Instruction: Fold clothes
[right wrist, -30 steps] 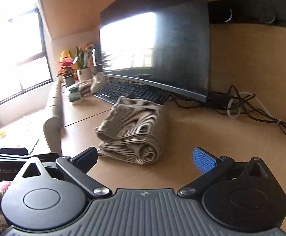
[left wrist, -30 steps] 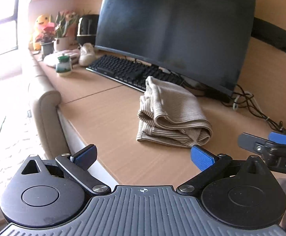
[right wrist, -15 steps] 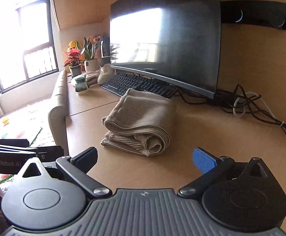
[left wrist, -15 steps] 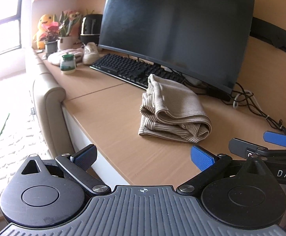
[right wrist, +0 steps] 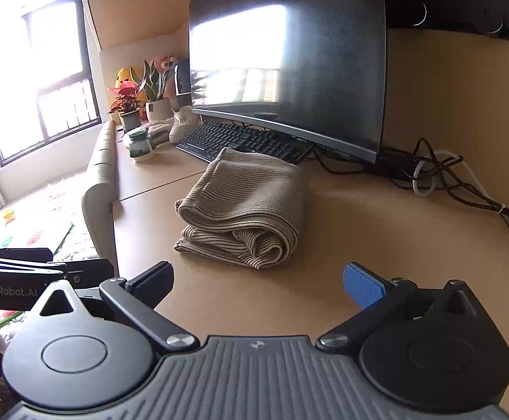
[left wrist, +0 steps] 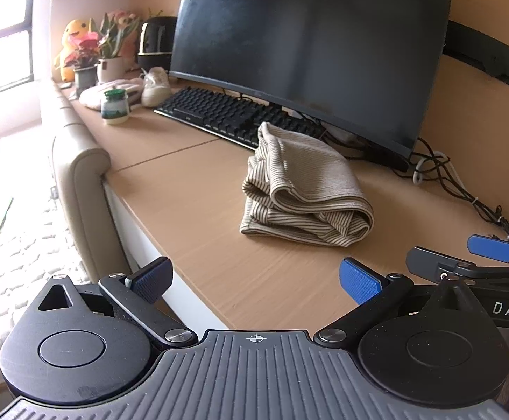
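Observation:
A beige striped garment lies folded in a thick bundle on the wooden desk, just in front of the keyboard. My left gripper is open and empty, held back near the desk's front edge, well short of the garment. My right gripper is open too, with nothing between its fingers, also a little short of the bundle. In the left wrist view the right gripper's fingers show at the right edge. The left gripper's body shows at the left of the right wrist view.
A large dark monitor and a black keyboard stand behind the garment. Cables trail at the back right. A green-lidded jar, potted plants and a small shoe sit far left. A padded sofa arm adjoins the desk's left edge.
Both grippers have drawn back and risen slightly from the garment; it looks a little farther off. The garment has not moved and both grippers stay open.

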`<state>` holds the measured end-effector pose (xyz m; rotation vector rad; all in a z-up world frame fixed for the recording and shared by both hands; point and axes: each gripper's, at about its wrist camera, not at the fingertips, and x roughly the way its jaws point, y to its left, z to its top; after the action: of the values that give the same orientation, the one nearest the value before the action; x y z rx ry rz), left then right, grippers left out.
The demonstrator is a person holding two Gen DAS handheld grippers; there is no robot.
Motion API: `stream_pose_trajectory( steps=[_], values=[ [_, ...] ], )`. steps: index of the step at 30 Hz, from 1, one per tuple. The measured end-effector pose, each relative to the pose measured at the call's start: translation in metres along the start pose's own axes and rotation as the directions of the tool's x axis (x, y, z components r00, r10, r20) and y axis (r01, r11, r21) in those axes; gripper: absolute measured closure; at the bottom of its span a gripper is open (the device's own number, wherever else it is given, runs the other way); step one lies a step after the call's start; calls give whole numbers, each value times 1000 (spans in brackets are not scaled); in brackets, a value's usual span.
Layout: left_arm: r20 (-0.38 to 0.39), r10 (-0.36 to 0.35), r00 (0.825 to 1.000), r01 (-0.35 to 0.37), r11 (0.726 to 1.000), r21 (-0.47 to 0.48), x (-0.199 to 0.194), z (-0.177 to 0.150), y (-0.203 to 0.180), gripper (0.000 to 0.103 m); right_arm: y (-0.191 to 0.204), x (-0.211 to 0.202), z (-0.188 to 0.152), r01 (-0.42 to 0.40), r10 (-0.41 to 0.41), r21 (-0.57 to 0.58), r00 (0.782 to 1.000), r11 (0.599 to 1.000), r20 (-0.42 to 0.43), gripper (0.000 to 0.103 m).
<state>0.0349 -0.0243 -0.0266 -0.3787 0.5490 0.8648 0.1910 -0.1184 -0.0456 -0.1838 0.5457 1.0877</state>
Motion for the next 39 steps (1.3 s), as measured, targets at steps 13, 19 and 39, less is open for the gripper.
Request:
stream_pose_trajectory(
  steps=[13, 19, 39],
  values=[
    [1, 24, 1000, -24, 1000, 7, -3, -3, -1, 0, 1, 2, -2, -6, 6, 1, 1000, 1000, -12, 0],
    [-1, 26, 1000, -26, 1000, 8, -3, -3, 0, 0, 1, 2, -2, -8, 8, 2, 1000, 1000, -16, 0],
    [-11, 19, 1000, -19, 1000, 8, 1, -2, 2, 0, 1, 1, -4, -7, 7, -1, 1000, 1000, -21, 0]
  ],
)
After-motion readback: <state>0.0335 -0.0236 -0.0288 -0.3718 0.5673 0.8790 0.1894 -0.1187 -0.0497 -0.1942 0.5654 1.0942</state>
